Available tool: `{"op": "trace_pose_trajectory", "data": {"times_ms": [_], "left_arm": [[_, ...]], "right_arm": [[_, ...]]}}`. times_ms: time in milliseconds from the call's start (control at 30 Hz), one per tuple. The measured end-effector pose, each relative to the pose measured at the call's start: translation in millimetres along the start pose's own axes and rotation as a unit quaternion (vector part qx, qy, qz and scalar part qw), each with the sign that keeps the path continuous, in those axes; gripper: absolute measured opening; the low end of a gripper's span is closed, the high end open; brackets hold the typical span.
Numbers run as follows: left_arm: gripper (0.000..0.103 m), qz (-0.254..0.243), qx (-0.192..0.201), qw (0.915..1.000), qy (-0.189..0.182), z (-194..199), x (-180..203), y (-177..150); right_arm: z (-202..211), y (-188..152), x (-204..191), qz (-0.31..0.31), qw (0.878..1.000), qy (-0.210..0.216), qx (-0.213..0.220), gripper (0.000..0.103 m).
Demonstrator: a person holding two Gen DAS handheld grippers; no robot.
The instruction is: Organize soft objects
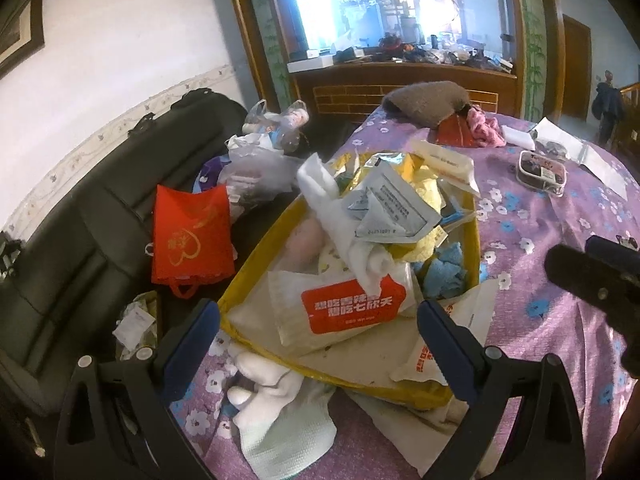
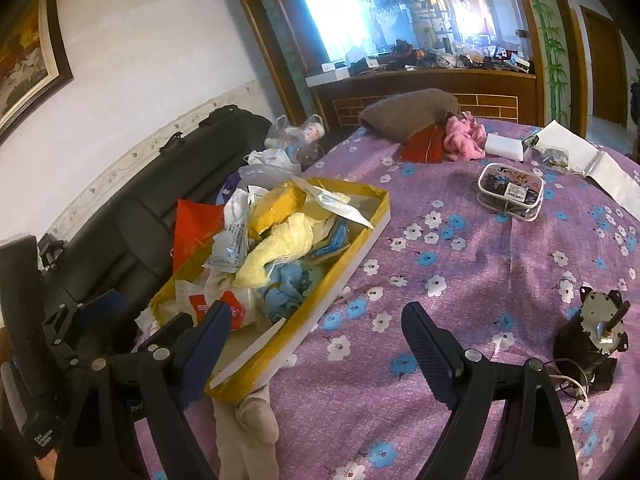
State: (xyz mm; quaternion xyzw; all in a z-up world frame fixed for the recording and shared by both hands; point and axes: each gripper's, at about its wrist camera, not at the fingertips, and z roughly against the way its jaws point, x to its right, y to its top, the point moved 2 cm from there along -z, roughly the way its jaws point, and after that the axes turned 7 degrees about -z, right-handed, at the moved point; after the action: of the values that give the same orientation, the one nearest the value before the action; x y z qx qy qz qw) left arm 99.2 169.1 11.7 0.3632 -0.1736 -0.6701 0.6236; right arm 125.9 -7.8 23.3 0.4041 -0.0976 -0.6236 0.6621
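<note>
Heaped into a yellow tray (image 1: pixel 474 236) on the floral bench (image 2: pixel 480 248): towels, packets, tissue packs, gathered for sorting. Below its near end, white socks (image 1: pixel 264 392) left out. Both grippers' fingers (image 1: pixel 192 340) (image 2: pixel 428 348) spread wide, empty, poised above.

Matt purple floral cloth table cover (image 2: pixel 460 264); shallow glossy gold-lined cardboard tray (image 2: pixel 362 194) holding fluffy yellow terry towel (image 2: pixel 280 246), crinkly foil sachets; smooth black leather sofa (image 1: pixel 80 216)
</note>
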Motion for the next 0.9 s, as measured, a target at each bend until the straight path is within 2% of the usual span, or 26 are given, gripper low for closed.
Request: {"op": "trace_pose_trajectory", "data": {"times_ms": [133, 433, 733, 900], "left_arm": [[0.099, -0.005, 0.003, 1.0000, 0.002, -3.0, 0.3, 1.0], [0.099, 0.003, -0.007, 0.9998, -0.020, -15.0, -3.5, -1.5], [0.099, 0.015, -0.006, 0.9997, -0.017, -19.1, -19.4, -2.4], [0.099, 0.016, 0.001, 0.9993, -0.034, -20.2, -23.7, -0.5]], "right_arm": [[-5.4, 1.3, -2.9, 0.002, 1.000, -0.006, -0.008, 0.090], [-16.2, 5.5, -15.8, 0.015, 1.000, -0.019, -0.018, 0.090], [-22.5, 7.4, -29.3, 0.035, 0.999, -0.029, -0.022, 0.090], [-25.2, 8.6, -34.9, 0.042, 0.998, -0.032, -0.022, 0.090]]}}
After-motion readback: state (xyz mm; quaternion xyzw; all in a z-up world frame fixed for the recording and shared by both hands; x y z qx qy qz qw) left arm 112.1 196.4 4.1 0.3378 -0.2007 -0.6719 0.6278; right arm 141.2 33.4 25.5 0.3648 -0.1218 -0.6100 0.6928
